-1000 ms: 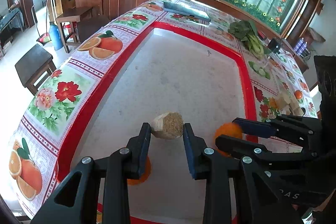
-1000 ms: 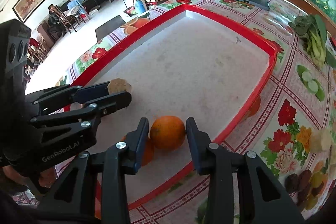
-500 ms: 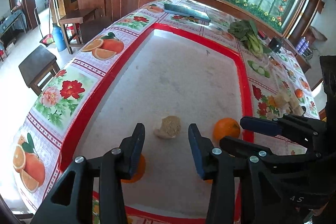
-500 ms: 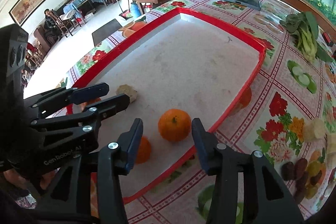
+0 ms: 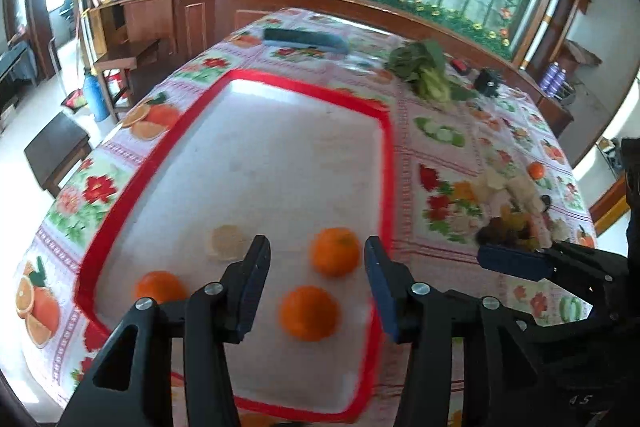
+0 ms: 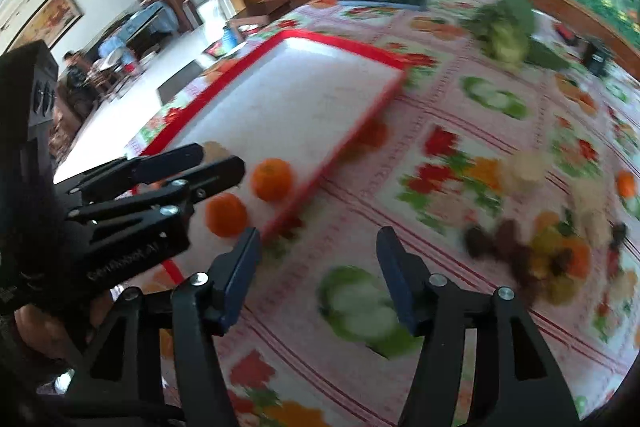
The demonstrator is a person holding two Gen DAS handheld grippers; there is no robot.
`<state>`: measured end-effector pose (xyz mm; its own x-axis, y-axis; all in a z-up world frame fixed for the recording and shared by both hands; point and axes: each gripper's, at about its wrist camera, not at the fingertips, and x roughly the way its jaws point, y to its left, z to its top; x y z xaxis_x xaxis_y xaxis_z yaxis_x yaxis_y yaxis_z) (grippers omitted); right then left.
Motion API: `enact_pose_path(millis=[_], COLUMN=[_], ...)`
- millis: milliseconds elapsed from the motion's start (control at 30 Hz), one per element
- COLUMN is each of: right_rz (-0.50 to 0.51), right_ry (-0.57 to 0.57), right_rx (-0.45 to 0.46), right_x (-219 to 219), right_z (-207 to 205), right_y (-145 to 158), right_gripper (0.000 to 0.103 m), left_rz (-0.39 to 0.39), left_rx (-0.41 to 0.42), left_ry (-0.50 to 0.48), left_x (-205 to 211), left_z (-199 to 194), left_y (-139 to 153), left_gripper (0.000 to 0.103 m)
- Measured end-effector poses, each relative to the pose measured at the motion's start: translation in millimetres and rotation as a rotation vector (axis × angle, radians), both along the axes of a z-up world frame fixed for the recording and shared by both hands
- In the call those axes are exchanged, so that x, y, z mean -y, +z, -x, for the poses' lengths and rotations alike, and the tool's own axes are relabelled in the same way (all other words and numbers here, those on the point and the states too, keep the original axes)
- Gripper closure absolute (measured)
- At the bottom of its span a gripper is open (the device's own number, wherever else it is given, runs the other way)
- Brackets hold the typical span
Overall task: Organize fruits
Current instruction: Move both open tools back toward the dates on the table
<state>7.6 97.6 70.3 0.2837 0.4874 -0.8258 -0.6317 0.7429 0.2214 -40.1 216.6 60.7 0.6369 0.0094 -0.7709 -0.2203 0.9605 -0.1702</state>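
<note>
blurred fruit pile (image 6: 552, 251), perhaps dates, indistinct.

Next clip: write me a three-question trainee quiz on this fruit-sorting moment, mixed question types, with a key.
1. True or false: the left hand-held gripper is shut on an orange.
2. How many oranges lie in the red-rimmed tray in the left wrist view? A) one B) three C) five
3. Fill in: the pale cut fruit piece lies ____ the tray.

Key: 1. False; both it and the right hand-held gripper are open and empty. 2. B: the near orange, the far orange and the left orange. 3. inside.
</note>
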Motion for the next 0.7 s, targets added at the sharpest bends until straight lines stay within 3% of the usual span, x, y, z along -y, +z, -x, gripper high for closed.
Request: enact_pose_path(millis=[133,433,700], right_rz=[-0.012,0.022,-0.028], right_ry=[-0.127,-0.405,-0.527], right_rx=[-0.003,-0.038,-0.110], right_x=[56,186,247], right_z=[-6,-11,-11], right_y=[3,-18,-36], right_gripper=[0.033,0.032,0.032], left_rz=[0.004,-0.004,-0.026], left_rx=[-0.004,-0.074,-0.122], left_ry=[-0.078,-0.241,-0.254], left_x=[36,115,138], left_z=[-14,-42,-69], left_y=[0,-19,-37], left_gripper=[0.053,0.052,0.052])
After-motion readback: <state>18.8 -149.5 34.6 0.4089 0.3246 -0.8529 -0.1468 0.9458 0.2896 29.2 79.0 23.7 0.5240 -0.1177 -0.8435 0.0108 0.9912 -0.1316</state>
